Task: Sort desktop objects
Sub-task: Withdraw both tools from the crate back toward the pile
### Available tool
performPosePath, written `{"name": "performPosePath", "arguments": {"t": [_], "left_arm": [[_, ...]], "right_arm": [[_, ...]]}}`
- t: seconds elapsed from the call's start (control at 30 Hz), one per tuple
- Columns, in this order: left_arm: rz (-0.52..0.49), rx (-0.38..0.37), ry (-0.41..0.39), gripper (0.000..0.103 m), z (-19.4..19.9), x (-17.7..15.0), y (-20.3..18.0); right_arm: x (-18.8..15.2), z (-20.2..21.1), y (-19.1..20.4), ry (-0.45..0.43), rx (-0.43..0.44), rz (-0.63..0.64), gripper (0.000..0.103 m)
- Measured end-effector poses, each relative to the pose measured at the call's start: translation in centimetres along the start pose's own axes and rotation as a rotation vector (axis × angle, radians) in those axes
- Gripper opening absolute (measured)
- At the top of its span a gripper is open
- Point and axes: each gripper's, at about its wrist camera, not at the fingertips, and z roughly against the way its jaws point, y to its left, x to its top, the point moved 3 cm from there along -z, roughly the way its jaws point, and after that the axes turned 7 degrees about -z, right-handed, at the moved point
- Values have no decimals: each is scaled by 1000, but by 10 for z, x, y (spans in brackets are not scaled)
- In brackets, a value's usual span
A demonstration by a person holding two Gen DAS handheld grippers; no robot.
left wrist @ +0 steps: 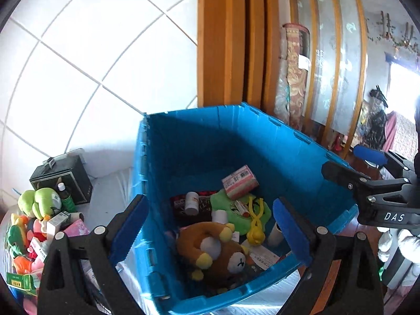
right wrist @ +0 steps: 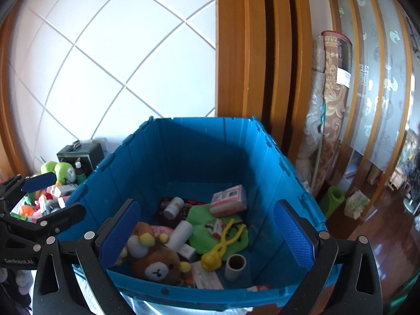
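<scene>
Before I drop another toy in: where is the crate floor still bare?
Bare floor shows along the blue crate's far and right walls, behind the pink box and right of the cardboard tube. The near-left corner around the brown bear is crowded.

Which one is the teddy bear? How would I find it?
Look in the big blue bin. The bear lies at its near edge, beside the white tube. It is the only brown, furry toy there, with a pale face and yellow paws.

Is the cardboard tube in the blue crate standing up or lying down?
Standing up. In the right wrist view the cardboard tube shows its round open end facing upward, on the floor of the blue crate beside the yellow toy.
</scene>
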Motion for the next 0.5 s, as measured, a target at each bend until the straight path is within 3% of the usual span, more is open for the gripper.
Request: {"name": "performPosePath", "arguments": {"t": [0.23,0.5], "left_arm": [[62,126,-75,97,32,-15,41],[175,300,-67,97,62,-55,114]], "right_arm": [[1,17,39,-101,59,3,103],[-5,23,116,-160,203,59,103]]}}
